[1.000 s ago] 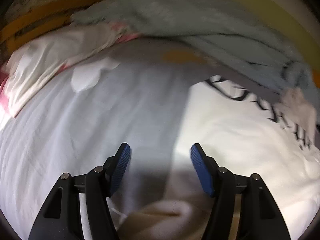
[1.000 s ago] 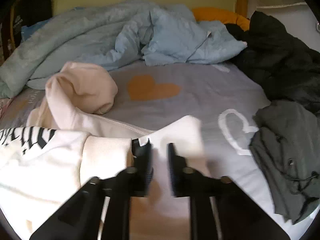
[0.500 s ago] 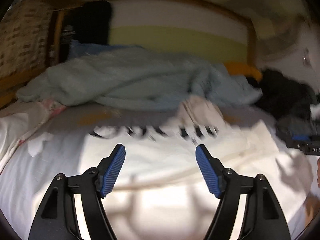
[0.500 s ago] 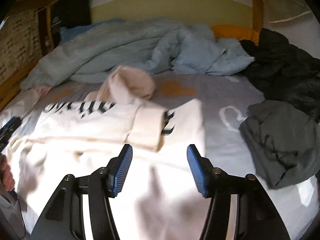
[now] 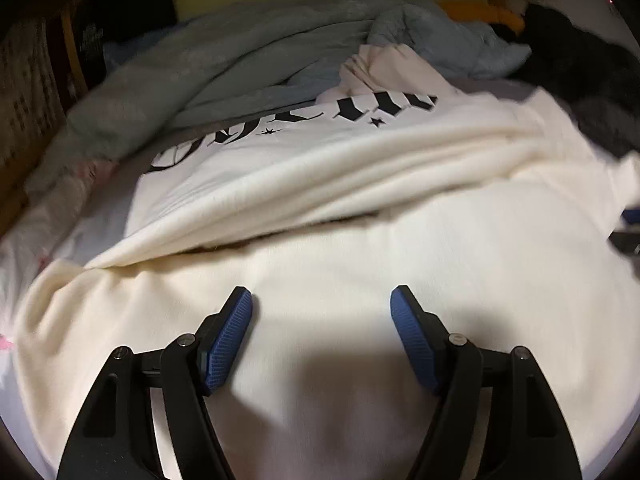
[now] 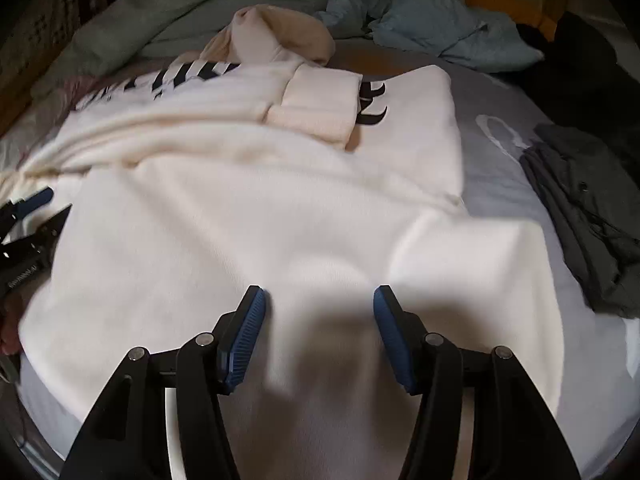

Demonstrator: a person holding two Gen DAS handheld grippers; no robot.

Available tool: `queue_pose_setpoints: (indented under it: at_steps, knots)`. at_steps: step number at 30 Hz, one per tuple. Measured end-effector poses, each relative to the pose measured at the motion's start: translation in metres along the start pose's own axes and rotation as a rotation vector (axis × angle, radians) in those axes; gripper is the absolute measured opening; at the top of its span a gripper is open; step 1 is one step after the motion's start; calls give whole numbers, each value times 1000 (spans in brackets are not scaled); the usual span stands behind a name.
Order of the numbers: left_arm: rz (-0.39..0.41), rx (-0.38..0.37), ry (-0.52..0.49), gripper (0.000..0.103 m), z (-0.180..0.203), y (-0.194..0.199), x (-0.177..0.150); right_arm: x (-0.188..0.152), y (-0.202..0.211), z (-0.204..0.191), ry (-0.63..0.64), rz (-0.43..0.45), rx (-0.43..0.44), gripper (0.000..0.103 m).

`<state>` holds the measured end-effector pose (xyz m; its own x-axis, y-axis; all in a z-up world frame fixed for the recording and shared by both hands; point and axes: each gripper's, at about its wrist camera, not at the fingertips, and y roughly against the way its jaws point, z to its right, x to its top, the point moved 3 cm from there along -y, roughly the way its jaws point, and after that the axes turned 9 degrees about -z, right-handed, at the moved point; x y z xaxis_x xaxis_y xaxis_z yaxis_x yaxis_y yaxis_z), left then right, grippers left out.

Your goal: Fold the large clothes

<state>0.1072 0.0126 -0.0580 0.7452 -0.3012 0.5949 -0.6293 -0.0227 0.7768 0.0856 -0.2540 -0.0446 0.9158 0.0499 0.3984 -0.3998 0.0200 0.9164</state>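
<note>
Bedding, grey w/ heart prints (image 6: 496, 92), was spread under the cream sweatshirt (image 6: 248, 216), sleeve laid across its chest. Since 1 s ago right gripper (image 6: 320, 300) was let off the sleeve; left gripper (image 5: 322, 300) too was seen open, empty, above the hem. Fold judged half done.

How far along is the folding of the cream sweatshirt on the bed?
Done: both sleeves lie across the cream printed sweatshirt; a ribbed cuff rests by the black lettering. In hand: nothing; the left claw and right claw hover open. Left: folding the body and hood.
</note>
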Motion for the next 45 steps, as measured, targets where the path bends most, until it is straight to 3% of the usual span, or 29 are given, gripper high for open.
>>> queue_pose_setpoints:
  at_steps: [3, 9, 12, 14, 16, 20, 22, 25, 28, 31, 34, 39, 43, 45]
  knots:
    - [4, 24, -7, 71, 5, 7, -9, -17, 9, -2, 4, 6, -14, 59]
    - [41, -13, 12, 70, 3, 24, -23, -49, 26, 5, 1, 34, 39, 59]
    - [178, 84, -25, 71, -1, 55, -21, -50, 31, 14, -32, 70, 120, 59]
    - [241, 67, -27, 71, -6, 76, -17, -50, 41, 16, -52, 112, 166, 59]
    - [237, -15, -13, 71, -12, 89, -18, -53, 51, 9, -26, 153, 180, 59]
    - [194, -61, 58, 74, -18, 97, -40, -58, 64, -15, 89, 227, 101, 59]
    - [150, -98, 88, 74, -17, 93, -57, -61, 64, -22, 110, 228, 110, 59]
    - [100, -83, 82, 74, -9, 86, -82, -71, 59, -36, 126, 177, 161, 59]
    - [65, -95, 70, 74, 3, 86, -99, -78, 69, -47, 164, 203, 165, 59]
    - [64, -76, 51, 77, 12, 88, -106, -88, 71, -59, 198, 205, 169, 59]
    - [24, -83, 42, 79, 13, 80, -109, -96, 57, -72, 223, 141, 171, 59]
    - [-14, -22, 31, 85, 19, 74, -114, -106, 48, -84, 288, 141, 49, 59]
    - [-14, 55, 72, 91, 4, 67, -110, -96, 38, -59, 156, 117, -89, 60]
    - [33, 182, 74, 92, -14, 62, -109, -89, 38, -43, 86, 119, -128, 61]
